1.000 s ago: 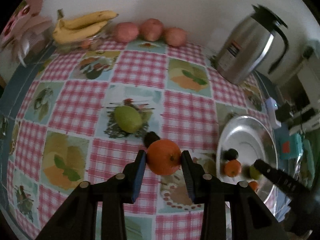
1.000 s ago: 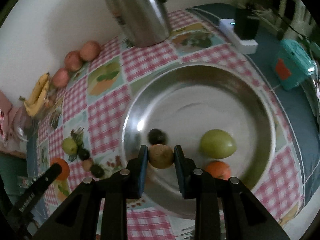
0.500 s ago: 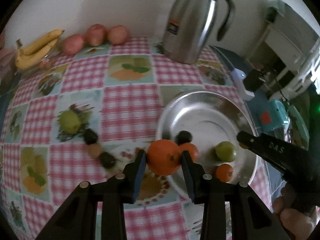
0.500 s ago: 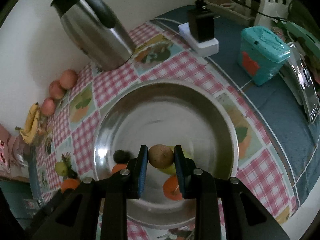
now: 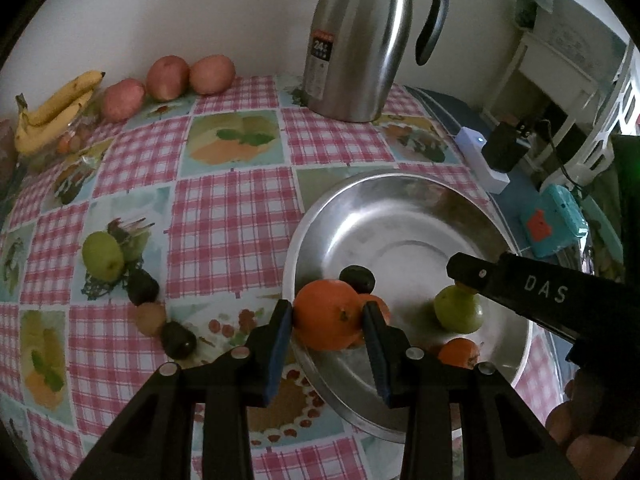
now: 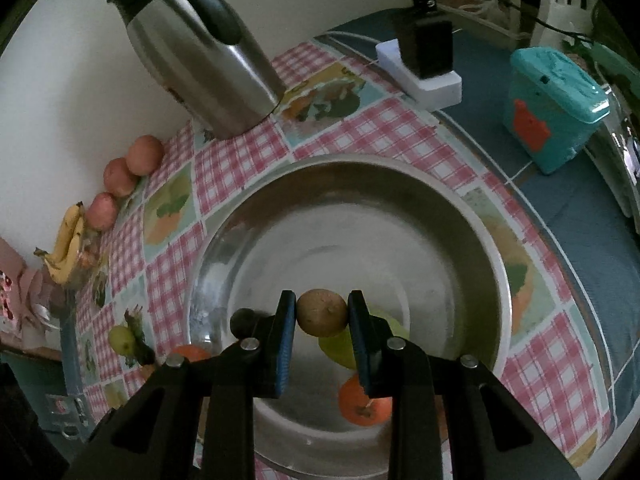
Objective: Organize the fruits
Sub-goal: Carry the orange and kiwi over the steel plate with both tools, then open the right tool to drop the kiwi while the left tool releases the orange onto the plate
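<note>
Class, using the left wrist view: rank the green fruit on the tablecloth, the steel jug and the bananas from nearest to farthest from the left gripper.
1. Green fruit on the tablecloth, to the left of the left gripper, nearest.
2. Steel jug, far ahead by the wall.
3. Bananas, far-left corner; not clearly farther than the jug, too close to call.

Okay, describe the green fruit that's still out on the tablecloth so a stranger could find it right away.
Start at the steel bowl and go left across the checked tablecloth. The green fruit sits on a printed picture square, at the top of a small cluster. Its neighbours there are smaller, dark or brown; it alone is pale green and round.
</note>
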### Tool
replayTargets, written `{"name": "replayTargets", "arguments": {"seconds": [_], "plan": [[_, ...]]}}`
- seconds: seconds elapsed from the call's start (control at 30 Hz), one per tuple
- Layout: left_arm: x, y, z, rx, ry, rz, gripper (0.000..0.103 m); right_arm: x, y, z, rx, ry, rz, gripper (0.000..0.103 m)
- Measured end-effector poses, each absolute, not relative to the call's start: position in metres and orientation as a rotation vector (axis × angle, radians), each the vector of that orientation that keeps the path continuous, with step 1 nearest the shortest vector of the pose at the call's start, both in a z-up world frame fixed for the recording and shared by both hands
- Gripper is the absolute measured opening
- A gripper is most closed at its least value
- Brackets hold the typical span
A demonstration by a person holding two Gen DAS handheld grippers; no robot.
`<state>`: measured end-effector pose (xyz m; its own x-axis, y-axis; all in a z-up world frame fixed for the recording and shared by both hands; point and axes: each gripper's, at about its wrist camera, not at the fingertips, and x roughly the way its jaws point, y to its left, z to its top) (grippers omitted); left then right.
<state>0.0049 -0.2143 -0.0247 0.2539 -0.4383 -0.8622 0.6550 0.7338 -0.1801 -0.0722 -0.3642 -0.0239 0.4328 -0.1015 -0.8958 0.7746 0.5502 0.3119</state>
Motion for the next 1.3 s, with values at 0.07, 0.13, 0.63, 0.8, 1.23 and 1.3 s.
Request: {"name": "replayTargets", "arguments": {"seconds": [0.07, 0.13, 0.63, 0.8, 1.23, 1.3], "plan": [[0.006, -0.214, -0.025, 0.227, 1.088, -0.752, 0.039, -0.07, -0.363, -0.025, 0.81, 0.985, -0.622, 0.028], [0.006, -0.214, -0.026, 0.226, 1.093, -0.755, 0.039, -0.069, -0.361, -0.024, 0.802, 0.991, -0.618, 0.028], [0.005, -0.213, -0.022, 0.227, 1.091, -0.759, 0.051, -0.068, -0.36, -0.012, 0.776, 1.005, -0.616, 0.035], [0.011, -0.208, -0.017, 0.201, 1.109, -0.74, 0.058, -0.068, -0.358, -0.005, 0.76, 1.011, -0.619, 0.035], [0.045, -0.171, -0.022, 0.169, 1.254, -0.502, 0.081, -0.059, -0.34, 0.003, 0.653, 1.103, -0.618, 0.07], [0.051, -0.161, -0.026, 0.155, 1.271, -0.464, 0.084, -0.057, -0.337, 0.003, 0.629, 1.12, -0.614, 0.07]]}}
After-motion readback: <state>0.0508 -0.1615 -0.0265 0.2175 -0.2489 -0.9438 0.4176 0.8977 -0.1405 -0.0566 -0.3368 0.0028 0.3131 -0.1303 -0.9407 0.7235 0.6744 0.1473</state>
